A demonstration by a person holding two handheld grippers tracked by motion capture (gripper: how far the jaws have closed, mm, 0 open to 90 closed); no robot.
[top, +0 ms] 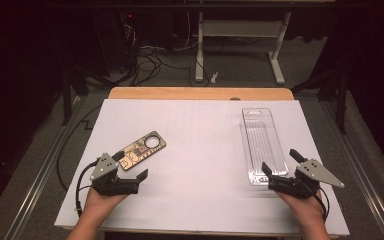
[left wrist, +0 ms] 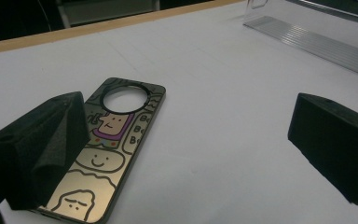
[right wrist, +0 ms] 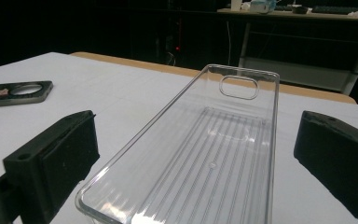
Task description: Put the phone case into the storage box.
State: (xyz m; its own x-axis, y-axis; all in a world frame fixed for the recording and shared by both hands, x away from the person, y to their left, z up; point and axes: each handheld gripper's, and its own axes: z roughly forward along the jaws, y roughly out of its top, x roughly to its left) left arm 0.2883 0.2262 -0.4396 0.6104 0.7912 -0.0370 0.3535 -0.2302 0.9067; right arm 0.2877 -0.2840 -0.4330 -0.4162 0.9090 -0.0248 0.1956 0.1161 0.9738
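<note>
Two grippers, both spread wide, holding nothing.
The left gripper (top: 128,164) straddles the printed plate (top: 141,149); the right gripper (top: 281,161) brackets the clear case (top: 262,142).

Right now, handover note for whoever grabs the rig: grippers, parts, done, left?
Left gripper: open, holding nothing; one of its fingers sits over the near end of the cartoon-printed plate, which lies flat on the white sheet.
Right gripper: open, its fingers either side of the near end of the clear case, not clamped.
Done: nothing gripped or joined yet; plate and case lie well apart.
Left: probably grip both and fit the plate into the case.
</note>
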